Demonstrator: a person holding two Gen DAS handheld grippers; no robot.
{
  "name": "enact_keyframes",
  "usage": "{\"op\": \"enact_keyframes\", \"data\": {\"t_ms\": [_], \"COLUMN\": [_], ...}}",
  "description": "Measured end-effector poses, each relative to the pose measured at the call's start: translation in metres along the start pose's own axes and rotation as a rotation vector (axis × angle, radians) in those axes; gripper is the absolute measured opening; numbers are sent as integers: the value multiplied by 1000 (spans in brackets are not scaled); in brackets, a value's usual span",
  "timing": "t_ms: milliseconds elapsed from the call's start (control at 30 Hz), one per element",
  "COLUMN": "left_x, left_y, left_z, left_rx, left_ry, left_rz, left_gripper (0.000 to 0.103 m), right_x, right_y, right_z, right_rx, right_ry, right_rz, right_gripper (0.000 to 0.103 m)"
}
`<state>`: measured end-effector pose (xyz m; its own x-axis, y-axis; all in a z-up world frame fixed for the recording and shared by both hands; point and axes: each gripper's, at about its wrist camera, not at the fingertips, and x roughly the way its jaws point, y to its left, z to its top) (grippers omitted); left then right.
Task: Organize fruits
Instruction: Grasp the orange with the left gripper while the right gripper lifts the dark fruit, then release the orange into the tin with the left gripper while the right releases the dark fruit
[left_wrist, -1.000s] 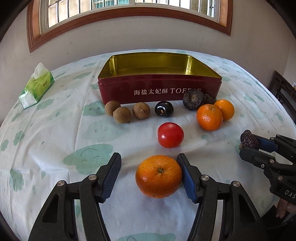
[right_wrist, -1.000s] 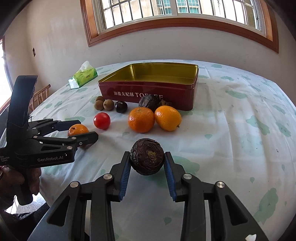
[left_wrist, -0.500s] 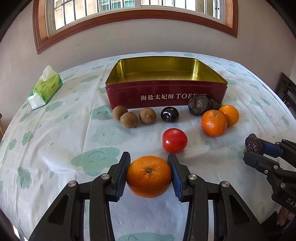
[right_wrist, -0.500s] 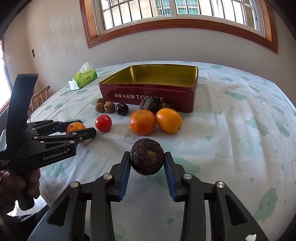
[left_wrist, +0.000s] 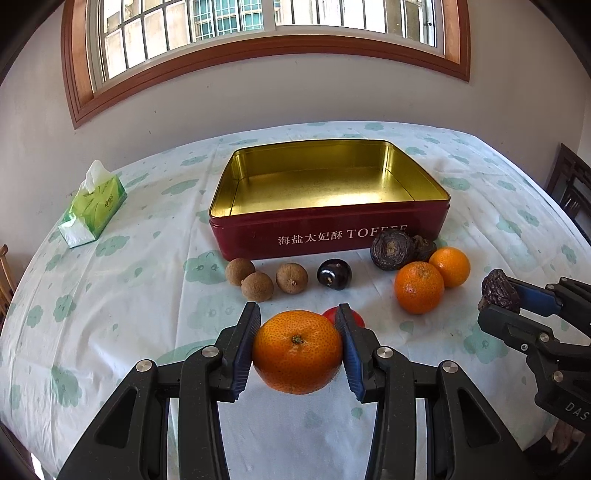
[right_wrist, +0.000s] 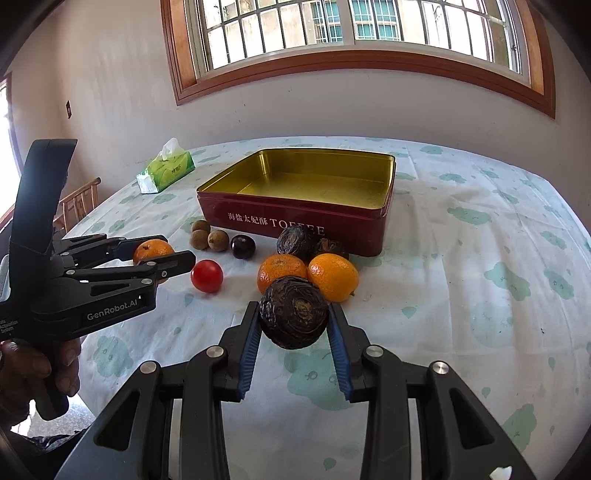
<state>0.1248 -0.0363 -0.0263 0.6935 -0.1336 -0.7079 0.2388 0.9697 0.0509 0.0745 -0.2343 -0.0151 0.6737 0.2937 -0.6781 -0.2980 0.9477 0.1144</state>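
My left gripper (left_wrist: 297, 345) is shut on an orange mandarin (left_wrist: 297, 356) and holds it above the table, in front of the red toffee tin (left_wrist: 325, 236), whose gold inside is empty. My right gripper (right_wrist: 293, 336) is shut on a dark wrinkled fruit (right_wrist: 293, 317), also lifted. It shows at the right of the left wrist view (left_wrist: 498, 291). On the cloth in front of the tin lie three brown longans (left_wrist: 255, 280), a dark plum (left_wrist: 334, 273), a red tomato (right_wrist: 207, 276), two mandarins (left_wrist: 419, 286) and two dark wrinkled fruits (left_wrist: 391, 249).
A green tissue pack (left_wrist: 92, 205) lies at the far left of the round table with its patterned white cloth (left_wrist: 110, 295). A wooden chair (right_wrist: 79, 201) stands beyond the left edge, another dark chair (left_wrist: 570, 188) at the right. A wall with a window is behind.
My left gripper closed on the mandarin and lifted it up from the table towards the tin. My right gripper rose a little with the dark fruit held.
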Motion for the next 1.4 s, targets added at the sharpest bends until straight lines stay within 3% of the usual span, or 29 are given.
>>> {"op": "enact_keyframes", "data": {"t_ms": [167, 367, 500, 633, 833, 1067, 1400], "left_x": [3, 16, 39, 73, 114, 131, 144], "left_y": [-1, 6, 9, 14, 22, 29, 39], "left_z": [19, 76, 113, 134, 138, 135, 129], "left_rx": [17, 1, 14, -4, -15, -6, -20], "left_ry": [-12, -57, -76, -39, 20, 38, 70], "left_rz": [4, -8, 7, 3, 16, 31, 32], "left_gripper": [43, 43, 43, 43, 43, 43, 44], "right_x": [2, 13, 31, 58, 97, 117, 120], "right_y": [1, -3, -9, -18, -36, -41, -45], "right_z": [16, 58, 86, 105, 113, 114, 114], "right_rx": [-18, -37, -28, -6, 45, 34, 35], "right_ry": [-18, -74, -97, -79, -11, 21, 2], "right_rz": [-1, -11, -20, -27, -40, -62, -74], "right_gripper": [33, 33, 33, 33, 33, 34, 36]}}
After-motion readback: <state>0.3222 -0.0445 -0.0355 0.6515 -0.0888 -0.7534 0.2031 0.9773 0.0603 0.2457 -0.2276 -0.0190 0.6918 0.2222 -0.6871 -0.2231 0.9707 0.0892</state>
